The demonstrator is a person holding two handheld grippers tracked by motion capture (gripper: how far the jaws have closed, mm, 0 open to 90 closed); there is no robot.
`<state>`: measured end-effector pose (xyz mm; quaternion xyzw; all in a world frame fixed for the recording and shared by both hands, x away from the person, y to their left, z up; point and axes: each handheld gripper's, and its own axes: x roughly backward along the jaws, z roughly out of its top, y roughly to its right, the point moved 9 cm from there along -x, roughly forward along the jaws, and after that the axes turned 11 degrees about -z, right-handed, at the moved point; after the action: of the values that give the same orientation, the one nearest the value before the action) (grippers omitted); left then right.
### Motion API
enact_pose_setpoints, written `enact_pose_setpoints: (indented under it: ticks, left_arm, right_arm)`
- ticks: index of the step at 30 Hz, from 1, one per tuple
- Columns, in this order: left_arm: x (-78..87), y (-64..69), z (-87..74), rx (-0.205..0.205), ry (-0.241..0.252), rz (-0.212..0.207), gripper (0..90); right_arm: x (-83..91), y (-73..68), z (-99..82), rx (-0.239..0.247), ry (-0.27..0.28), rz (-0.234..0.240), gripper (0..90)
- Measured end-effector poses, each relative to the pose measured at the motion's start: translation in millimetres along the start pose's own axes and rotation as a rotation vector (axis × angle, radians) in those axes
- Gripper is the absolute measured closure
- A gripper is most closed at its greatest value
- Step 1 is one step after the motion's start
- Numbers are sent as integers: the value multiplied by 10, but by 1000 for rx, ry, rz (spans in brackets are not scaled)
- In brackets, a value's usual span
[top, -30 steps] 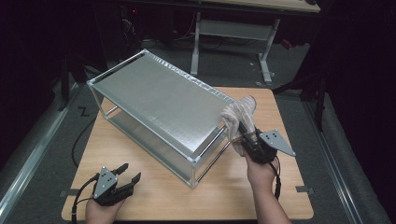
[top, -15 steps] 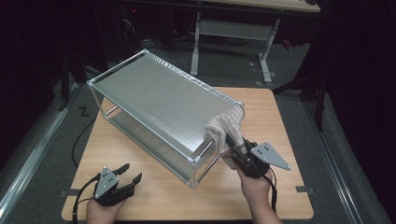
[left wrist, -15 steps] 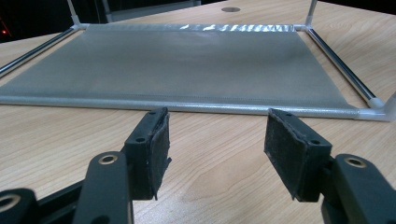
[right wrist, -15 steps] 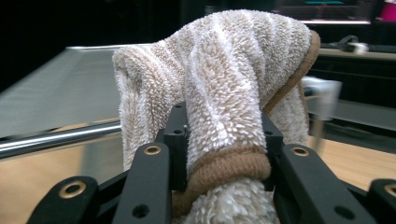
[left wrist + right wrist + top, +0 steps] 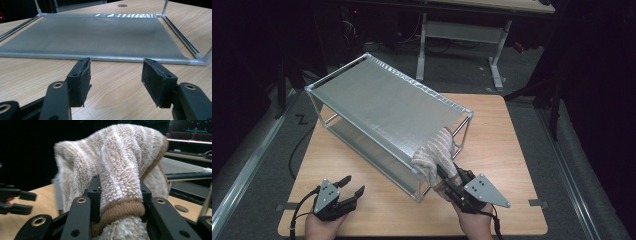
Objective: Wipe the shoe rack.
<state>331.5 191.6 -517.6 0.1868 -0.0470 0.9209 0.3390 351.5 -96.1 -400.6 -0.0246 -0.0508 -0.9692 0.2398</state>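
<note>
The fingers [image 5: 96, 195] of the right gripper [image 5: 451, 184] are clamping a fluffy beige-and-white striped towel [image 5: 117, 167] with a brown hem, the cloth bunching up and folding over above them. In the high view the towel is resting against the near corner of a metal-framed shelf rack [image 5: 382, 107] that is sitting aslant on the wooden counter [image 5: 507, 135]. The left gripper [image 5: 347, 191] is lying at the counter's near left edge, well apart from the towel, its fingers [image 5: 83, 80] standing wide apart with nothing between them and pointing at the grey mesh bottom shelf [image 5: 92, 35] of the rack
</note>
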Motion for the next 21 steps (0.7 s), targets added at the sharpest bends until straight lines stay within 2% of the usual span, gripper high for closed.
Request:
enact_pose_setpoints:
  ticks: [4, 10, 11, 12, 18, 21]
  left_arm:
    - [4, -12, 0, 2, 2, 2, 403]
    - [3, -16, -3, 5, 2, 1, 403]
    - [2, -14, -4, 5, 1, 1, 403]
    - [3, -11, -4, 6, 2, 2, 402]
    - [6, -15, -7, 9, 3, 1, 402]
    - [1, -14, -12, 10, 1, 0, 402]
  right_arm:
    - [-133, 218, -12, -16, -12, -54, 669]
    - [-359, 628, -33, -35, -27, -159, 669]
    - [-359, 628, -33, -35, -27, -159, 669]
    - [-441, 794, -49, -42, -36, -199, 669]
    - [-613, 1197, -78, -67, -68, -300, 670]
    - [-674, 1334, -93, -76, -84, -330, 670]
